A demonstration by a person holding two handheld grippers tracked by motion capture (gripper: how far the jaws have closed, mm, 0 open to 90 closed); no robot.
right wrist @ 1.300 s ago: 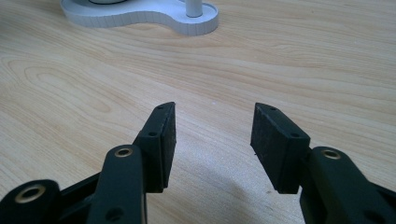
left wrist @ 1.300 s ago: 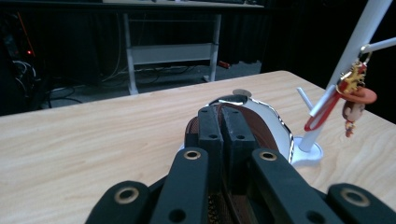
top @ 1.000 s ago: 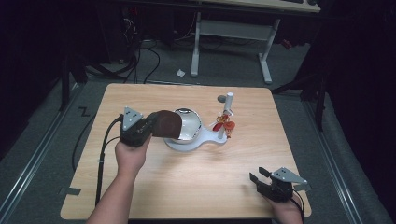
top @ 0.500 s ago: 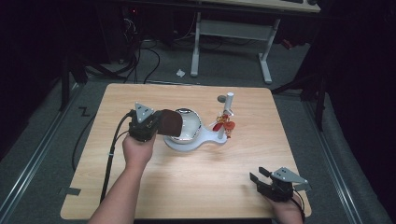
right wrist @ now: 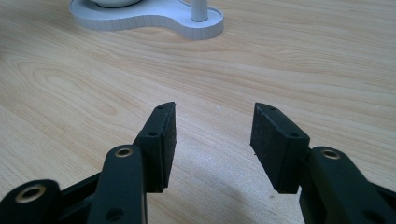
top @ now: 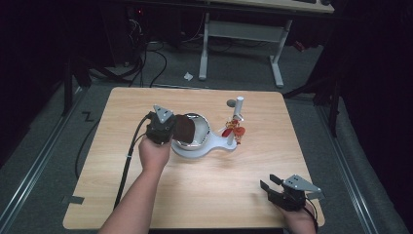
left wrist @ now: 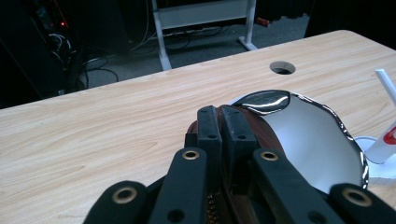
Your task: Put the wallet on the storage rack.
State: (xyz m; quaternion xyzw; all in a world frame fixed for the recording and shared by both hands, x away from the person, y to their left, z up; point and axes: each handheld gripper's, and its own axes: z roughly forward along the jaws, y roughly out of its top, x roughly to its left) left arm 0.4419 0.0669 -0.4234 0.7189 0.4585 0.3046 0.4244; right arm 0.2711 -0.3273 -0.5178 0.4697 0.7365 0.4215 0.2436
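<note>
Wooden table [top: 204, 195] first, wide and pale, with a round hole [left wrist: 282, 68] near its far edge. On it sits the white stand [top: 214, 146], a figure-eight base carrying a shiny steel bowl [top: 198, 127] on the left lobe and a white post [top: 237, 114] on the right lobe. Red and gold trinkets [top: 234, 131] hang at the foot of that post; too small to tell what they are.

Now the left hand [top: 155, 155], up at the bowl's near-left side. Its left gripper [top: 163, 127] has the jaws pinched tight on a brown disc [top: 184, 129], and that disc stands on edge, sticking out past the jaw tips to the right. In the high view the disc overlaps the bowl's left rim, covering part of the opening. From the left gripper view the two black pads sit close together with the brown edge [left wrist: 261, 133] clamped between them, and the bowl's mirror-bright inside [left wrist: 313, 140] lies just beyond and to the right of the tips. Whether disc and bowl actually touch, I can't tell.

Over at the near right corner, the right gripper [top: 272, 185] rests low above the table in the right hand [top: 299, 222], well apart from the stand. Its jaws stand wide apart, bare wood between them, the stand's base [right wrist: 154, 18] off ahead.
</note>
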